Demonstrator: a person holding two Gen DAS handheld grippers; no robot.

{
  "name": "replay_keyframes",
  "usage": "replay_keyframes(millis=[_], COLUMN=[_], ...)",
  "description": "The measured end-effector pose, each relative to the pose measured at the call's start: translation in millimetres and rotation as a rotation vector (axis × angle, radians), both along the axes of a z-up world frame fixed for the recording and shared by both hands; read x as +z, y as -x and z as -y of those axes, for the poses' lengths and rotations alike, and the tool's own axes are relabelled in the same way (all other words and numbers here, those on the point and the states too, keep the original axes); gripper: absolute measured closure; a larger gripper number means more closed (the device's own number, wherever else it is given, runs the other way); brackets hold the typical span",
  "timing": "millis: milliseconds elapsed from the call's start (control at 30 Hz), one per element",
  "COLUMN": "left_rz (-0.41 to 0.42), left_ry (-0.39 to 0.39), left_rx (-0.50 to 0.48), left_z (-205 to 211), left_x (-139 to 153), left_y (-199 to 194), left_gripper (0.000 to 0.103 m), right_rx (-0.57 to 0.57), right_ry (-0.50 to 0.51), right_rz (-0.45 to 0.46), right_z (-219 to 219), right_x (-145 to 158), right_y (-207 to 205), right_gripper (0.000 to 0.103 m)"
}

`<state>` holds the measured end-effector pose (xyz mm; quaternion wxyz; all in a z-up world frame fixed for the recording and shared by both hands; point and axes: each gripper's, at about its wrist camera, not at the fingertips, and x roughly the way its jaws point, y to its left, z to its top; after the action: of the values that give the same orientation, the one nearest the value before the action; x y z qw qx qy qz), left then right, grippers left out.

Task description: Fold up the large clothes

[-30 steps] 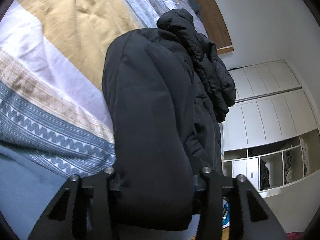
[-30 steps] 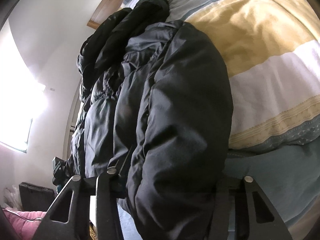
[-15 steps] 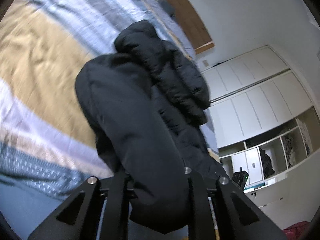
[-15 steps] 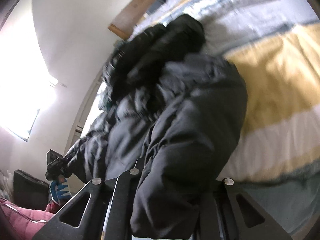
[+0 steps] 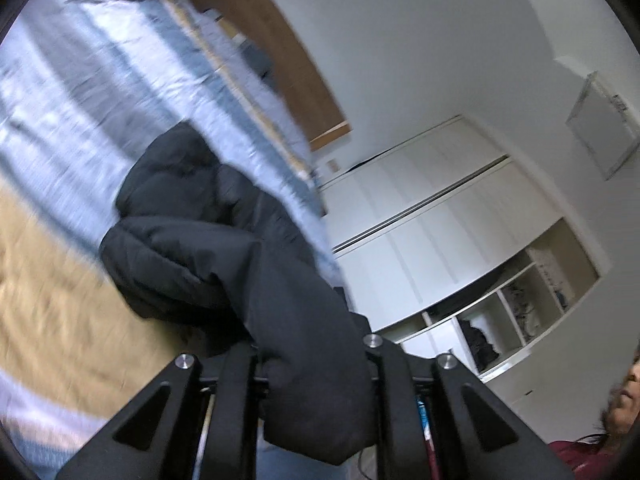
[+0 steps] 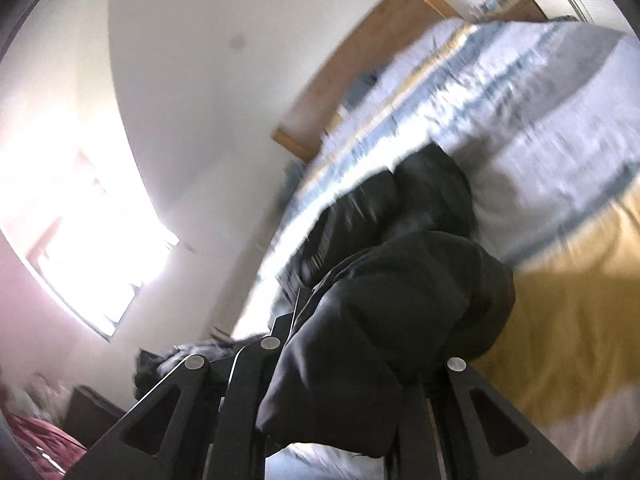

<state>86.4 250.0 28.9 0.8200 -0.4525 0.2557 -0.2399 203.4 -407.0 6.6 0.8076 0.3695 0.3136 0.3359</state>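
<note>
In the left wrist view, the left gripper (image 5: pixel 316 392) is clamped on a thick fold of a black puffer jacket (image 5: pixel 224 264), its two black fingers (image 5: pixel 236 400) pressed into the padded cloth from either side. From the jaws the jacket runs away toward the far side, its hood end lying on the striped blue, white and mustard duvet (image 5: pixel 64 288) of a bed. A wooden headboard (image 5: pixel 280 60) stands at the far end, and white wardrobe doors (image 5: pixel 432 216) with open shelves fill the right.

In the right wrist view, the right gripper (image 6: pixel 340 396) is closed tight on another bunched edge of the same jacket (image 6: pixel 400 312). The padded bulk swells out above the jaws and trails toward the far part of the duvet (image 6: pixel 560 280), which lies to the right. A bright window (image 6: pixel 80 232) glares at the left.

The jacket looks soft, bulky and springy, with a smooth shell that seems likely to slide once the filling compresses. It probably weighs little for its size, yet the loose mass will sag and swing between the two holds. A deep bite on a hem or seam, well apart on either side, would likely hold better than a pinch of loose padding.
</note>
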Motion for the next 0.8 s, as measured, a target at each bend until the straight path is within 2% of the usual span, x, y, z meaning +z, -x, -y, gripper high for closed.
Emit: replay_keyframes(millis=[167,333,400,500,600,667,733,800], left_rz=[0.082,0.145,0.147,0.121,0.092,0.060,0.021,-0.036], left_ry=[0.016,0.089,0.129,0.261,0.337,0.369,0.359,0.301], left_rx=[-0.014,-0.035,-0.025,0.025,0.088,0.139,0.186,0.233], left_z=[-7,-17,-25,-44,-60,-70,-76,-83], left_x=[23,29,27,16,10,5,-4,-14], left_y=[-35,-84,-103,-147,-200,-236,-279,-327], left_gripper=[0.090,0.090,0.089,0.089,0.089,0.089,0.089,0.089], right_rx=[0.004,0.113,0.153,0.161,0.117,0.042,-0.039,-0.122], right_ry=[-0.143,-0.220,-0.234,-0.281,-0.392,-0.481,-0.542,-0.534], right_rz=[0.087,0.176,0.207,0.217,0.183,0.108,0.035,-0.027], right_z=[9,0,-8,-16,-20,-22,-26,-33], right_x=[16,30,35,37,31,20,10,0], right_y=[-40,-87,-110,-142,-182,-213,-246,-279], right_gripper=[0.090,0.090,0.090,0.089,0.086,0.084,0.082,0.082])
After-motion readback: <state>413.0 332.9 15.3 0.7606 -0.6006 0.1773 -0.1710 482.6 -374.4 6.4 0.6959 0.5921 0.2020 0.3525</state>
